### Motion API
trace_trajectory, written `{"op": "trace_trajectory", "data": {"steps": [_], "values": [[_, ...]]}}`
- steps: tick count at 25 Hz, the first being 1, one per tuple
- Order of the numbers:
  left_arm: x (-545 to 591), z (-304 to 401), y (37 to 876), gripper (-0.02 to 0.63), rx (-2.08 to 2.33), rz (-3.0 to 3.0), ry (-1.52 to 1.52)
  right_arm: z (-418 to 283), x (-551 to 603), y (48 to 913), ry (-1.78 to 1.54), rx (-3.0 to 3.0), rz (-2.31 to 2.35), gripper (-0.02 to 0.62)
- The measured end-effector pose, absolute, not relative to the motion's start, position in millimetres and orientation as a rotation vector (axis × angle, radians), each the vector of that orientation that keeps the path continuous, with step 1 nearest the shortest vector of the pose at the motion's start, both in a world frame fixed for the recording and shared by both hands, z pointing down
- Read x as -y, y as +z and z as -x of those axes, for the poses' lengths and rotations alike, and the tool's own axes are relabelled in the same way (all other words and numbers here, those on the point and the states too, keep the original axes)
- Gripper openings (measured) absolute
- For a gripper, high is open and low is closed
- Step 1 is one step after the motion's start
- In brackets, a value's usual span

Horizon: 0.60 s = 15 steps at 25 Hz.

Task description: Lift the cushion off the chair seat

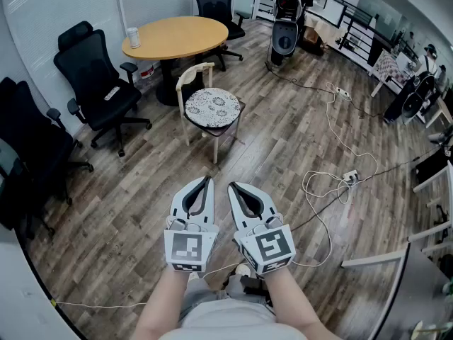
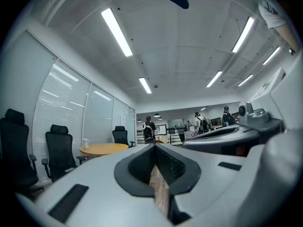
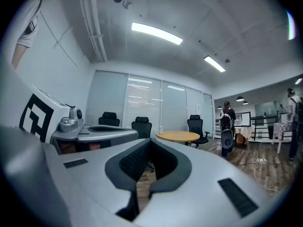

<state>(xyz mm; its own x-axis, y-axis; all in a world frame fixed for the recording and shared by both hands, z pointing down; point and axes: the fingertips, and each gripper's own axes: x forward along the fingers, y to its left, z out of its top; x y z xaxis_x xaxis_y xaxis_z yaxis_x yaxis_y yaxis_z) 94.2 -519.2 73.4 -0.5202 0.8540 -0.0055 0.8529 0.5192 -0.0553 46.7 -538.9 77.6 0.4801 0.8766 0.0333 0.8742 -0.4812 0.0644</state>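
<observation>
A patterned cushion (image 1: 212, 106) lies on the wooden chair (image 1: 215, 146).

Chair (image 1: 207, 113): near side open, bare floor (image 1: 233, 163) leading straight up to its seat front. Far side closed off by the chair's curved backrest (image 1: 190, 75), with a round table (image 1: 177, 35) just behind it; left of the chair, a black office chair (image 1: 99, 83) stands near, leaving a narrow lane of floor between them. Right of the chair, floor is free out to a power strip (image 1: 349, 177) with loose cables, well apart.
</observation>
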Motion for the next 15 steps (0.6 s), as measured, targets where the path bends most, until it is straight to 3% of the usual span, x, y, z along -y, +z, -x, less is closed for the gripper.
{"op": "trace_trajectory", "data": {"steps": [15], "values": [[509,14,90,0.003,2.644,1.637,0.071,57,532,88,0.064,-1.429,-2.739,0.025]]}}
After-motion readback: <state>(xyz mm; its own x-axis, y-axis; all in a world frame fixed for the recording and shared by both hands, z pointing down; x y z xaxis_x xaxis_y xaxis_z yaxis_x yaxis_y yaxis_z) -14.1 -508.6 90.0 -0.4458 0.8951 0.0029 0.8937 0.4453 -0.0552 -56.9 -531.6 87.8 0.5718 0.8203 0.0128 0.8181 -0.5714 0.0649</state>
